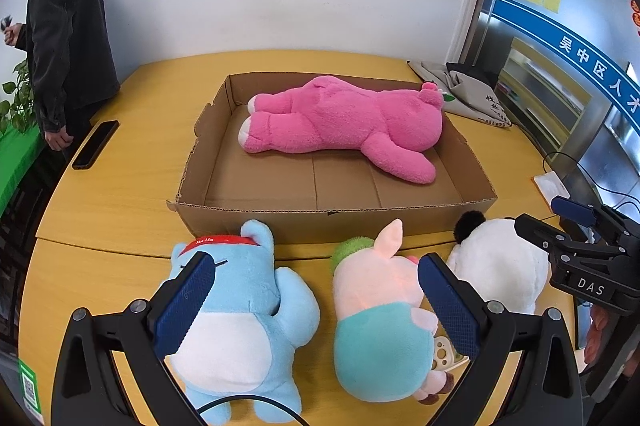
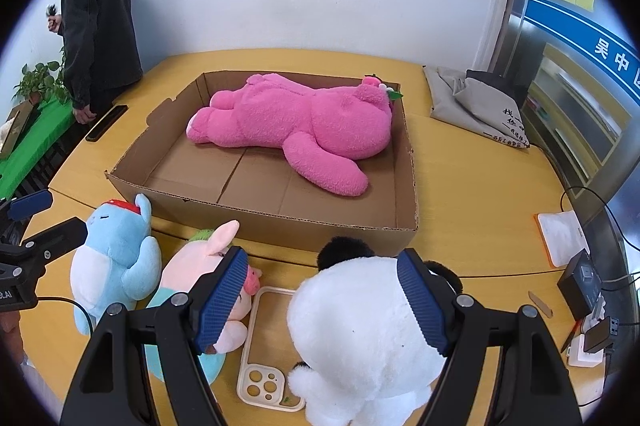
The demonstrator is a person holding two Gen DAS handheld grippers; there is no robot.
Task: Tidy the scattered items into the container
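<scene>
Three plush toys lined up on the table (image 1: pixel 120 186) just before the cardboard box (image 1: pixel 332 214): blue plush (image 1: pixel 240 314), pink-and-teal plush (image 1: pixel 376 326), white panda plush (image 2: pixel 360 330). In the box, a pink bear (image 1: pixel 340 118). Left claw (image 1: pixel 320 306) wide, hovering over the blue and pink ones; right claw (image 2: pixel 324 302) wide, straddling the panda, gripping nothing.

Pink plush bear (image 1: pixel 344 118), brown cardboard box (image 1: pixel 248 218), yellow table (image 1: pixel 120 266)
</scene>
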